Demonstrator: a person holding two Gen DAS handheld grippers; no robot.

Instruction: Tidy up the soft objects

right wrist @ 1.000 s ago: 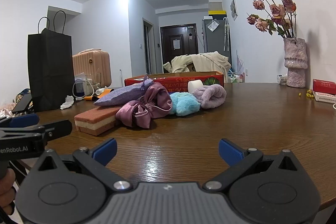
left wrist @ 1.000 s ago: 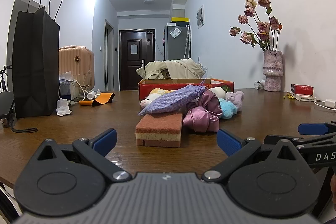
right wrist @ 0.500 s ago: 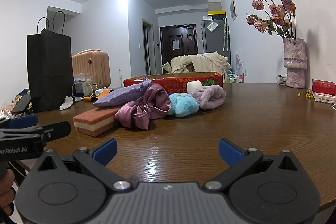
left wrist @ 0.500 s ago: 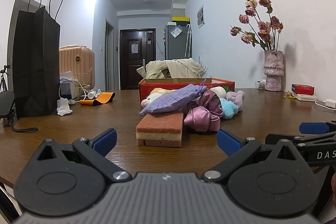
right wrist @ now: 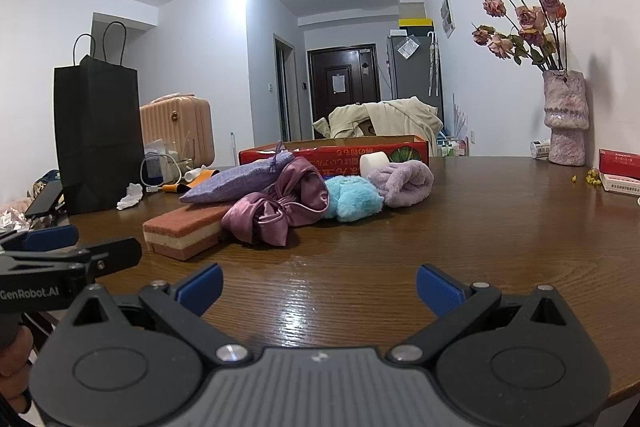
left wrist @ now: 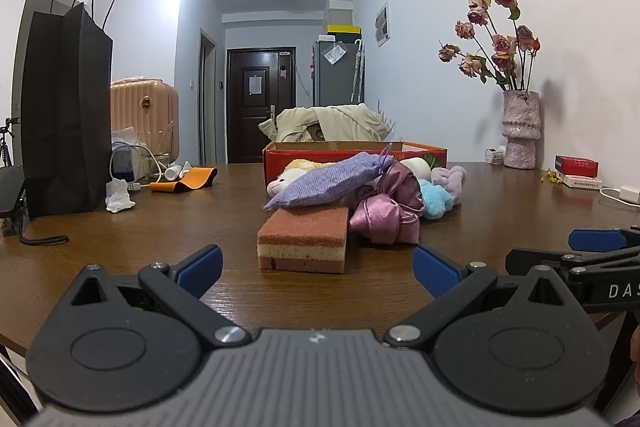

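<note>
L gripper (left wrist: pixel 316 263) wide open, empty, sponge (left wrist: pixel 303 239) dead ahead at 12 on table, long axis running away from it; R gripper (right wrist: pixel 319 285) also open/empty, sponge at its 10, so L nearer.

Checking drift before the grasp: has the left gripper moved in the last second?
Yes, slightly. In its own view the sponge and red box have slid a little right, so the left gripper shifted or turned slightly left.

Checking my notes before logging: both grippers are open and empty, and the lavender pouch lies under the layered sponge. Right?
Not quite. The lavender pouch lies on top of the layered sponge, as the left wrist view shows. The left gripper and right gripper are indeed open and empty.
</note>
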